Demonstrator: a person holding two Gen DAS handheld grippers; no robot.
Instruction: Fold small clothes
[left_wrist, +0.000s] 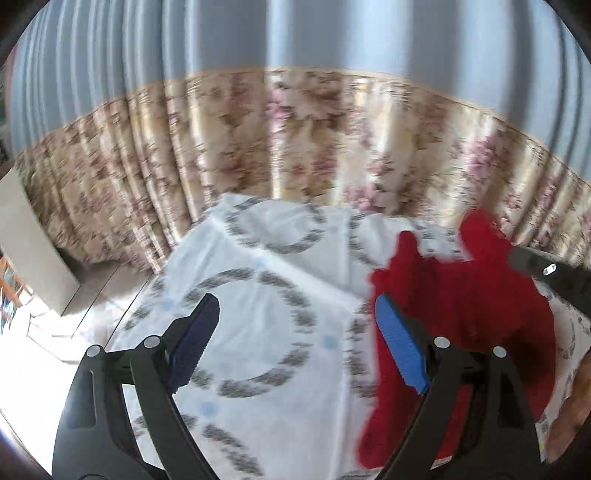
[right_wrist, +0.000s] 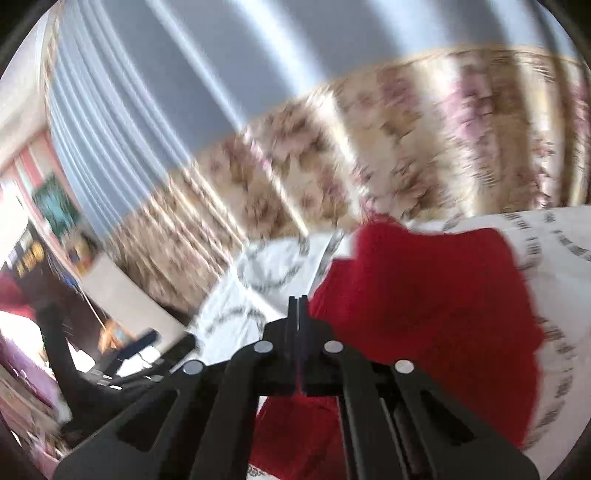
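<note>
A pleated curtain (left_wrist: 295, 129), grey-blue above and flowered below, hung behind a table under a white cloth (left_wrist: 258, 295) printed with grey rings. On that cloth lay the red garment (left_wrist: 461, 302), a small knitted piece, spread but rumpled, with two lobes pointing toward the curtain.

The left tongs (left_wrist: 297, 325) stood released, their blue pads wide apart over bare cloth; the garment lay just past the right-hand pad and ran back under that finger. They gripped nothing, and probably waited there so the near edge could be taken next.

The right tongs (right_wrist: 297, 306) were clenched, the two fingers pressed flat together. Red fabric (right_wrist: 424, 295) spread ahead and to their right, and more showed beneath them, but no cloth could be seen between the tips, so whether they pinched an edge could not be told. Their black finger entered the left view at the garment's far right corner, which suggested they were there to pin or lift that side. Both views were blurred. The fold seemed barely started.
</note>
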